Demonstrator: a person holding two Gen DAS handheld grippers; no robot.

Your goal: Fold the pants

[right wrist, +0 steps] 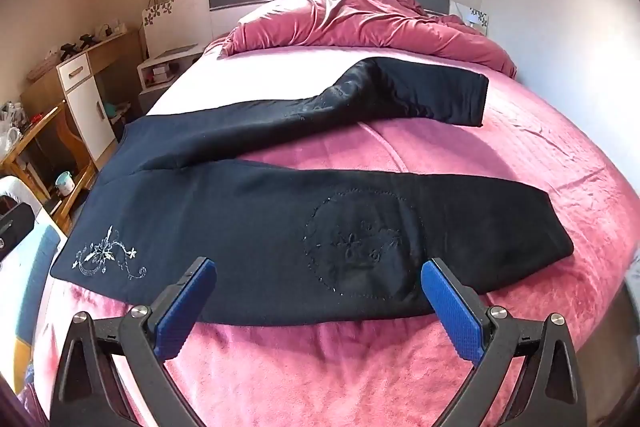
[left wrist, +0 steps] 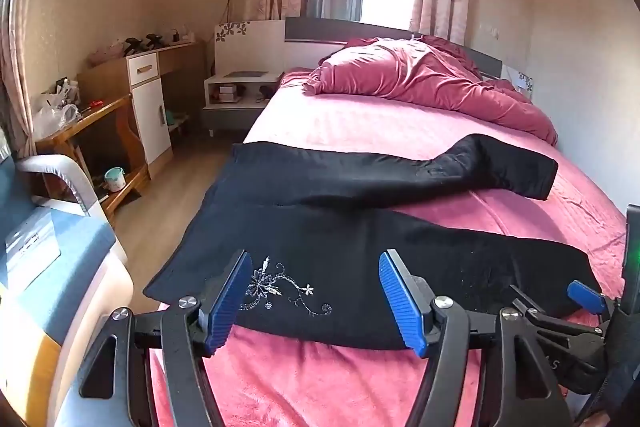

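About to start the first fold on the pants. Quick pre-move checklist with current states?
1. Left hand-held gripper open, nothing between its pads: ok.
2. Right hand-held gripper open, empty: ok.
3. Black pants spread on the pink bed cover: ok.
4. Near leg flat: ok.
5. Far leg flat: not ok, it is humped and bent.
6. Waistband fully on the bed: cannot tell.

We note a bed (right wrist: pixel 560 163) with a pink sheet. Black pants (right wrist: pixel 280 227) lie flat across it, legs spread apart. A crumpled pink blanket (right wrist: pixel 360 23) sits heaped at the headboard end, apart from the pants.
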